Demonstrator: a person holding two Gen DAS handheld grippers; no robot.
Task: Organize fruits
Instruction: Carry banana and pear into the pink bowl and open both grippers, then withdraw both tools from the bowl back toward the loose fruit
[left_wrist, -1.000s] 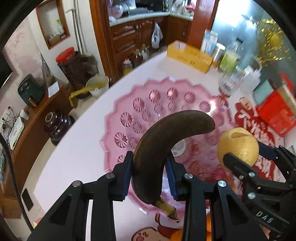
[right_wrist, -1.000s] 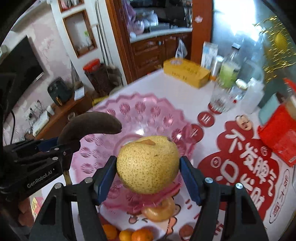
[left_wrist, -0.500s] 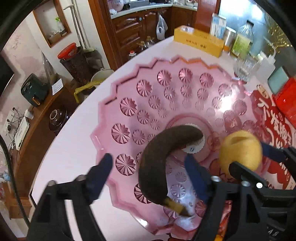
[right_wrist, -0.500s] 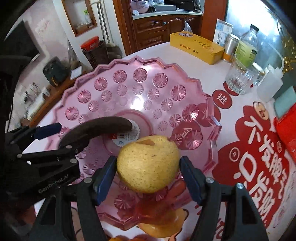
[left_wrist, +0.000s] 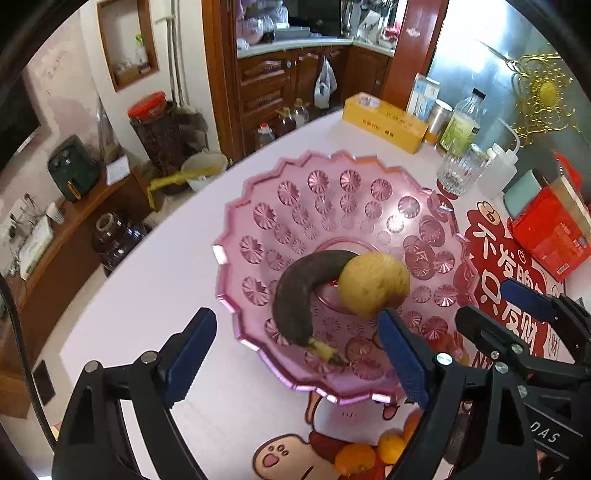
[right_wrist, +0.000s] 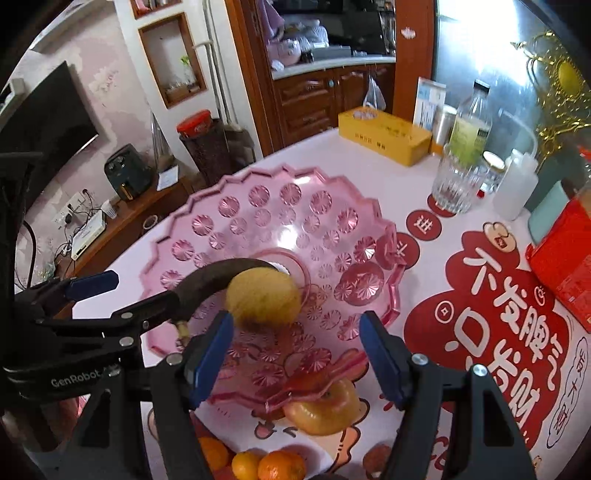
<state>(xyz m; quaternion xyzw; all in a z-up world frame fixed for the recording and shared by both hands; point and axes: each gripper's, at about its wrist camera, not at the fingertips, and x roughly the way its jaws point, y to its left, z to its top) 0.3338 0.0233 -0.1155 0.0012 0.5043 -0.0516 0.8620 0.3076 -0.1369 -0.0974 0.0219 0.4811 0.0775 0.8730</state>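
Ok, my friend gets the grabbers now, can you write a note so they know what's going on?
Left gripper: open, its jaws have just been opening, nothing between the pads.
Right gripper: open, empty.
Brown banana and yellow pear: lying in the pink bowl, touching each other.
Done: those two fruits are in the bowl.
Left: the small oranges and a bigger yellow-orange fruit sit on the table in front of the bowl.

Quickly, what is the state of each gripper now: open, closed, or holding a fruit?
Left gripper: open, jaws just opened; the banana lies free in the pink bowl.
Right gripper: open, holding nothing; the pear lies in the bowl.
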